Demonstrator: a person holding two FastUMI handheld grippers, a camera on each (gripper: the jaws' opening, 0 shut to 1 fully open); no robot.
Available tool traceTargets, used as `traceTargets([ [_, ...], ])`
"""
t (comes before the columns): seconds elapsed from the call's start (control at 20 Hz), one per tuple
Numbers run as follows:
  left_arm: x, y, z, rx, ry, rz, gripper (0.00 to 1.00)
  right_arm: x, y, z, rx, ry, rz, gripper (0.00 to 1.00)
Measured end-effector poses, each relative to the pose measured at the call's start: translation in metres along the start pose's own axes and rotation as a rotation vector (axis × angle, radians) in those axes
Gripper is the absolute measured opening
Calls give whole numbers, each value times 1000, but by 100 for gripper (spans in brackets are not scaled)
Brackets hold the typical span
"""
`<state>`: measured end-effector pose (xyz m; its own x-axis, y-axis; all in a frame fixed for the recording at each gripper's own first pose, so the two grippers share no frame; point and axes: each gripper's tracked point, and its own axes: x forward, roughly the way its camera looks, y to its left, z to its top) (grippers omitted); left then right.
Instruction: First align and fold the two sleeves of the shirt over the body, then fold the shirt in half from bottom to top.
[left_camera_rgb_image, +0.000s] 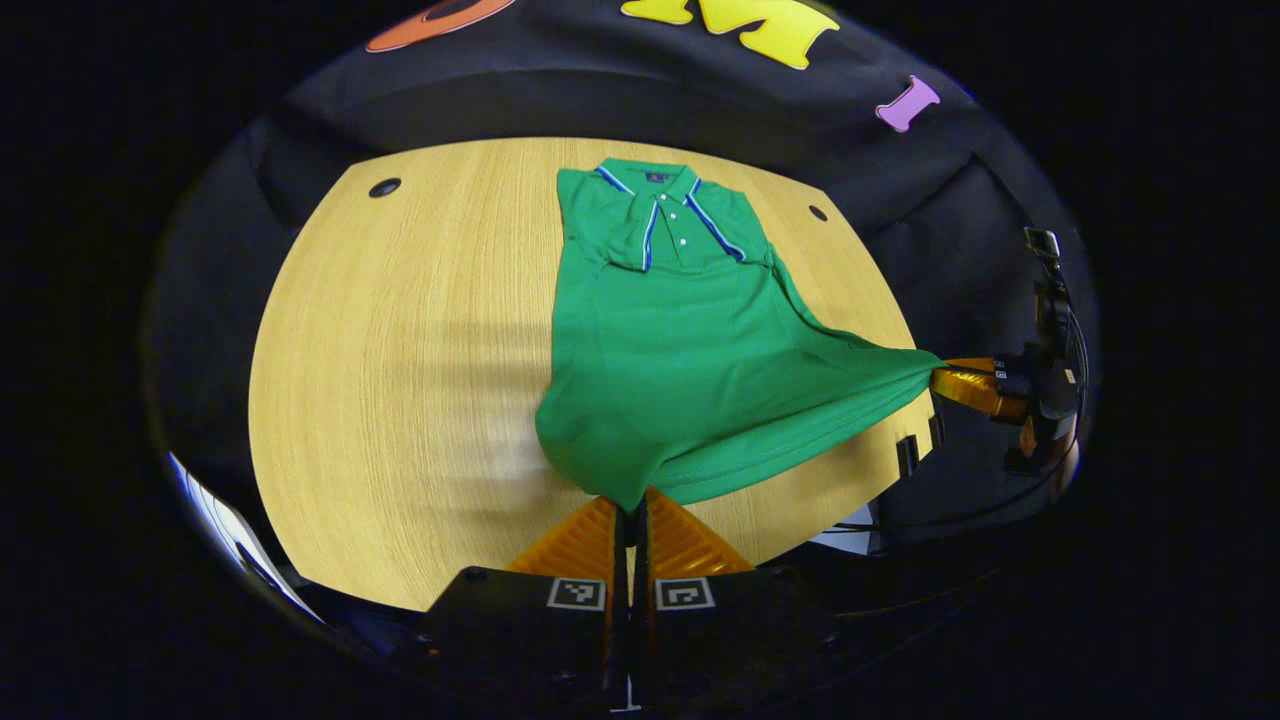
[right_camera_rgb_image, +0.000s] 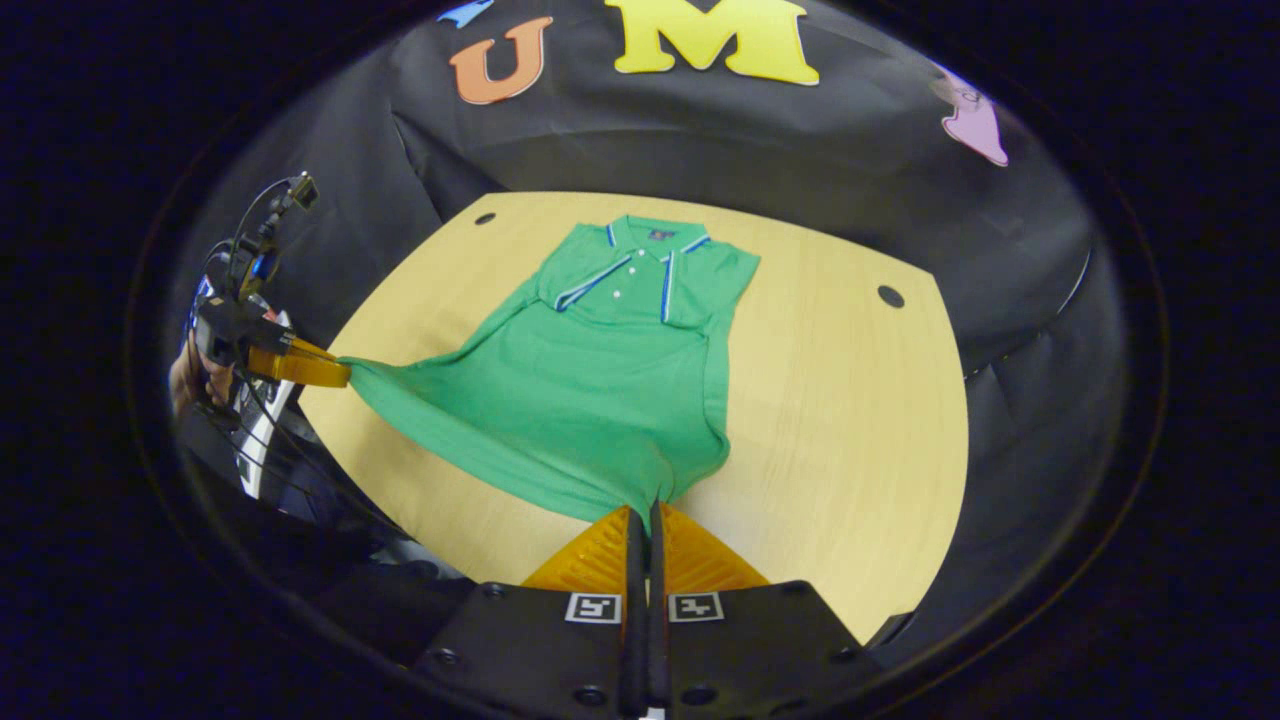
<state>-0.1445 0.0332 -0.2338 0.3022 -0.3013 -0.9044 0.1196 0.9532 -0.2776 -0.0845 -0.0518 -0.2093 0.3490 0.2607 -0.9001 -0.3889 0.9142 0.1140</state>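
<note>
The green short-sleeved polo shirt with blue and white trim (left_camera_rgb_image: 690, 350) lay on the light wooden counter (left_camera_rgb_image: 400, 380), collar at the far side and both sleeves folded over the body. The left gripper (left_camera_rgb_image: 632, 510) had its fingers closed tight on one bottom corner of the shirt. The right gripper (right_camera_rgb_image: 645, 512) pinched the other bottom corner in the same way. Both corners were lifted, and the hem was stretched between them.
</note>
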Motion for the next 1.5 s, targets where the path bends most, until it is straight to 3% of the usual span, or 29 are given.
traceTargets([
  [0.05,-2,0,8,-1,-14,-4,4,-2,-1,8,-3,-14,-3,6],
  [0.15,-6,5,27,-3,-46,4,4,-4,-5,23,12,-33,-6,0],
  [0.4,-15,6,89,0,-144,-23,4,-3,-25,70,50,-98,-30,3],
  [0.7,1,5,166,31,-221,-18,4,17,-57,131,50,-182,-74,3],
  [0.9,28,8,213,9,-289,-17,4,53,-82,177,51,-230,-93,3],
  [1.1,59,32,260,-95,-406,3,4,100,-100,222,58,-293,-101,0],
  [1.2,76,49,282,-170,-470,20,4,131,-104,234,66,-309,-100,6],
  [1.25,84,55,294,-201,-499,26,4,148,-103,239,63,-309,-92,0],
  [1.3,94,62,303,-221,-523,30,4,162,-104,243,53,-308,-91,2],
  [1.5,141,83,322,-216,-557,53,4,209,-117,265,7,-342,-127,3],
])
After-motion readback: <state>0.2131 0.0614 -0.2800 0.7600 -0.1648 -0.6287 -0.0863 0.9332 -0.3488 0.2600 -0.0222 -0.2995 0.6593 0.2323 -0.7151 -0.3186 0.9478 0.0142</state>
